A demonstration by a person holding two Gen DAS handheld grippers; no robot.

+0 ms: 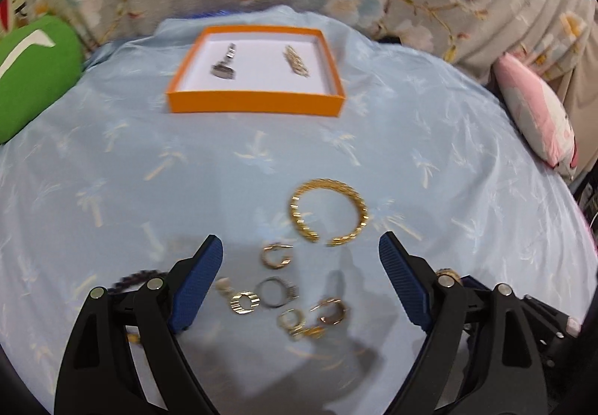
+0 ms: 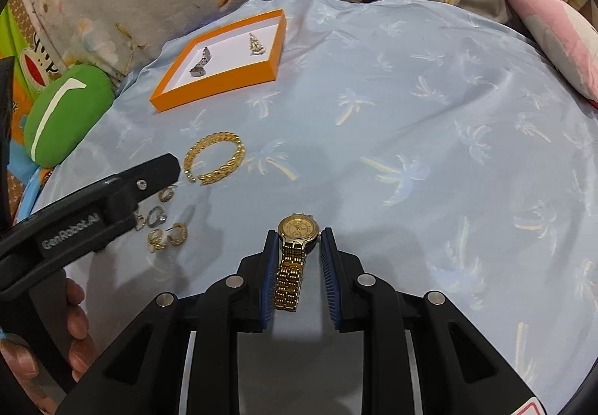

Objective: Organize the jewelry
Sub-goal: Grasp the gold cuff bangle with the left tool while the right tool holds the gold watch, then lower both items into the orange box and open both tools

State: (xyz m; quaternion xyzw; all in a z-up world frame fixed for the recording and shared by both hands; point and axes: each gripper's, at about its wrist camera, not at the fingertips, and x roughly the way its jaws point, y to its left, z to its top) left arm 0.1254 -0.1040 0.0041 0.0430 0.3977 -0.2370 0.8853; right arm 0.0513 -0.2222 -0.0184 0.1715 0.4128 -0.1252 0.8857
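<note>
- "GenRobot.AI" was printed in pale letters along the side of the left claw [image 2: 164,168], seen at the left edge of the right wrist view; a hand [image 2: 74,333] gripped its handle below
- The left claw [image 1: 301,254] stood with its blue pads wide apart and nothing between them, hovering over a cluster of small gold and silver rings [image 1: 284,297] on the pale blue palm-print cloth [image 1: 448,172]
- Just beyond the rings lay an open gold braided bangle [image 1: 329,211], flat on the cloth
- Farther back sat the orange tray [image 1: 254,103] with a white floor, holding a silver piece [image 1: 224,65] at its left and a gold chain [image 1: 297,62] at its right, well apart
- The right claw [image 2: 298,234] was drawn narrow around a gold watch [image 2: 298,228]: the left pad touched the case, the right pad lay close to it, and the link band [image 2: 288,280] hung down between the fingers
- A green cushion [image 2: 67,112] lay at the left of the cloth and a pink one [image 2: 557,37] at the far right
</note>
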